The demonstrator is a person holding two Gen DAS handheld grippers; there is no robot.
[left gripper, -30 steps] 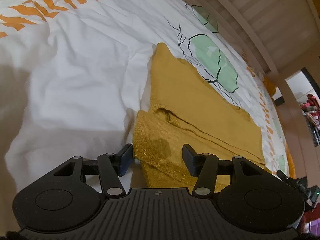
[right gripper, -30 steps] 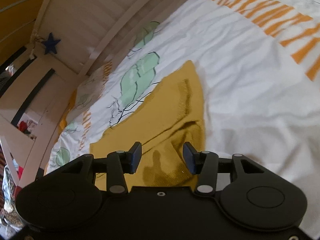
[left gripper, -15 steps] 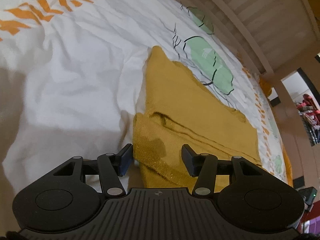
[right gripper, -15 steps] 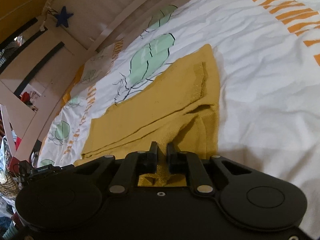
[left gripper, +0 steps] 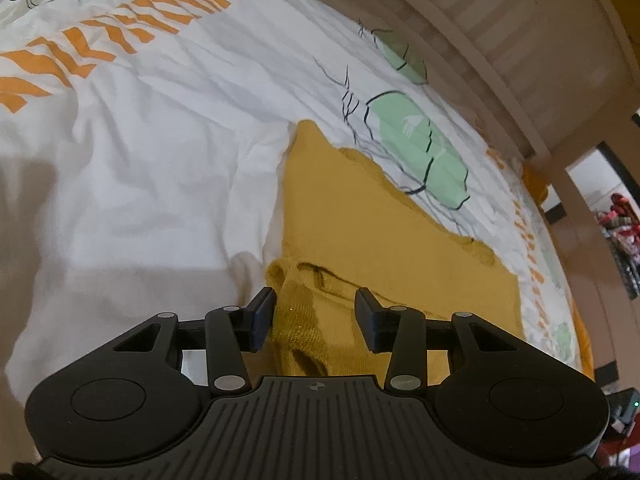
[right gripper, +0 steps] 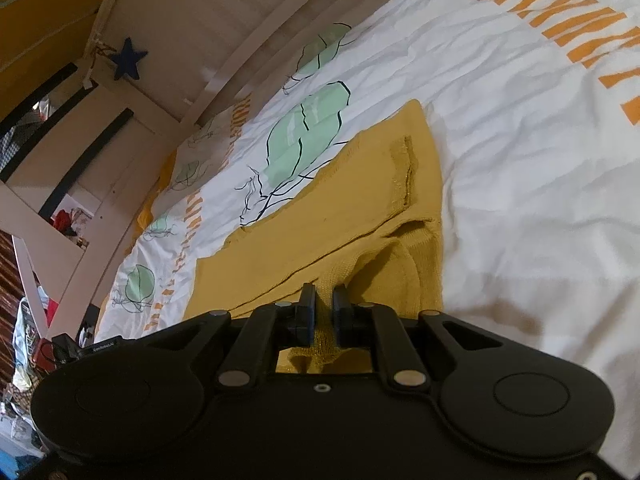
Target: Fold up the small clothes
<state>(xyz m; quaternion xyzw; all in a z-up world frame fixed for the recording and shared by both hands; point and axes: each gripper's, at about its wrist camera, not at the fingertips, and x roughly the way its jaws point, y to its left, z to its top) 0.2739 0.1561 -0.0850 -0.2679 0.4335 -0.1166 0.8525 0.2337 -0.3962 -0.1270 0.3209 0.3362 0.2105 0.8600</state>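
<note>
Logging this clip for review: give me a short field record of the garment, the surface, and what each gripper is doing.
garment: mustard knit top, lying partly folded
surface: white bedcover with orange and green print
right gripper: shut, pinching the garment's near edge
left gripper: fingers closing around a bunched corner of the garment, not yet pressing it on both sides
backdrop: pale wooden bed rail, blue star hanging on it

Sweater [left gripper: 360,220] flat on the bedspread [left gripper: 160,160], bed rail [left gripper: 500,60] behind (along the far edge)
</note>
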